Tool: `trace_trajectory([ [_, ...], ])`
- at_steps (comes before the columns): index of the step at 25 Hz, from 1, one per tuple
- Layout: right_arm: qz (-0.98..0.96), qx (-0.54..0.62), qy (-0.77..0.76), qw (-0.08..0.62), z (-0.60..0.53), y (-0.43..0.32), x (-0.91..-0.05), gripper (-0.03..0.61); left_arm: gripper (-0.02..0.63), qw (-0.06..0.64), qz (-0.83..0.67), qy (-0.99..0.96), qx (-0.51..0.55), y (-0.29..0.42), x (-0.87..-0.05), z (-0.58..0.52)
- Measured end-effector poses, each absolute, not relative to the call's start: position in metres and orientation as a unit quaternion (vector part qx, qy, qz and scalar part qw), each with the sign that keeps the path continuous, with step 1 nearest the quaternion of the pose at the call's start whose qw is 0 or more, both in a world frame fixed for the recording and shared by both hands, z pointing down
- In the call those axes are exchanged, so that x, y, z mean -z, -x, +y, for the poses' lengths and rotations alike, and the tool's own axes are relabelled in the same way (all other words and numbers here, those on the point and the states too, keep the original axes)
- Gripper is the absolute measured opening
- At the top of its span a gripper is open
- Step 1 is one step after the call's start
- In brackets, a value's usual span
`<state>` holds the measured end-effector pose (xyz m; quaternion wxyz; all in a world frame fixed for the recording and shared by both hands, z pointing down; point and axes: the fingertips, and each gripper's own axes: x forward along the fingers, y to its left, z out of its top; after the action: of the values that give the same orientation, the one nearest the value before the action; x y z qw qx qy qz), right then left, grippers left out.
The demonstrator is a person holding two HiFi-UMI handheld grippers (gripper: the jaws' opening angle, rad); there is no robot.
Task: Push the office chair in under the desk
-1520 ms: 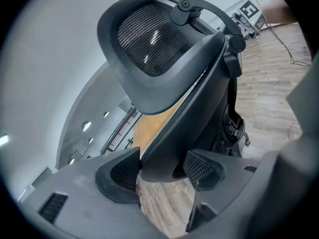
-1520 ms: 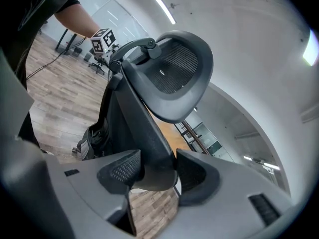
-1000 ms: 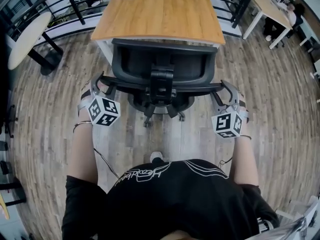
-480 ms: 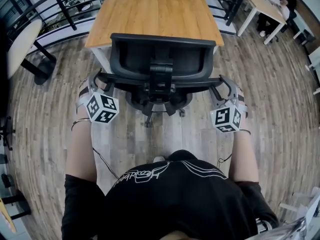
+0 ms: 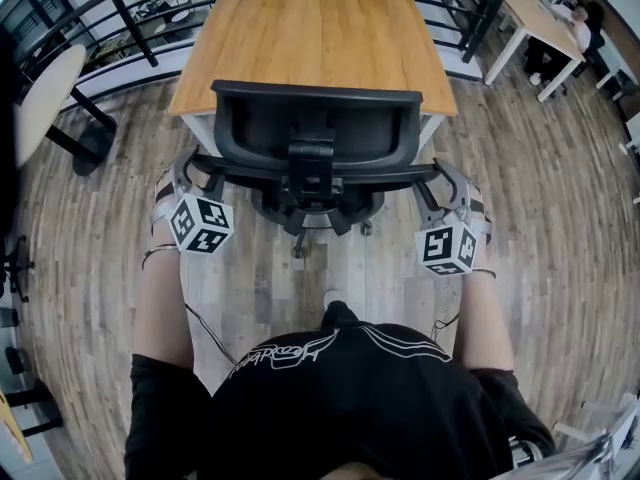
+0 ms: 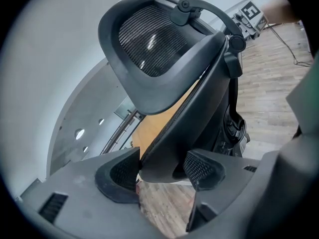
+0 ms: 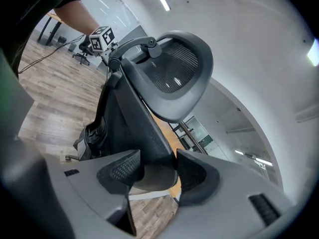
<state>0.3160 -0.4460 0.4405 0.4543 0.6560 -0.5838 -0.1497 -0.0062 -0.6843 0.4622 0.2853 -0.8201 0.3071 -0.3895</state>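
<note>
Both left gripper point(image 6: 162, 169) and right gripper point(image 7: 157, 172) clamp the chair point(image 5: 315, 128); I push evenly toward the desk point(image 5: 315, 28) at twelve.

The office chair point(image 5: 316, 133) is coloured black, and a fine mesh of tiny holes is seen on its back. The tabletop point(image 5: 315, 28) is coloured orange-brown, with thin wood lines. The floor point(image 5: 560, 228) is striped in grey and brown planks. Black and white squares are printed on the cube point(image 5: 203, 225) of the left tongs point(image 6: 162, 169) and the cube point(image 5: 447, 248) of the right tongs point(image 7: 154, 169). The dark grey pads point(image 6: 202, 168) are covered in small dots.
</note>
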Motion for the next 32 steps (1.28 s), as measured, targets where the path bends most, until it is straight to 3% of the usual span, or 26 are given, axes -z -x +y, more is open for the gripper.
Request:
trace_trajectory([
  [13, -0.598, 0.162, -0.645, 0.448, -0.555, -0.376, -0.434, 0.245, 0.253, 0.272, 0.330, 0.810, 0.402, -0.045, -0.457, -0.783],
  [32, -0.589, 0.168, -0.656, 0.441, -0.598, -0.390, -0.439, 0.245, 0.253, 0.282, 0.326, 0.812, 0.394, -0.062, -0.461, -0.829],
])
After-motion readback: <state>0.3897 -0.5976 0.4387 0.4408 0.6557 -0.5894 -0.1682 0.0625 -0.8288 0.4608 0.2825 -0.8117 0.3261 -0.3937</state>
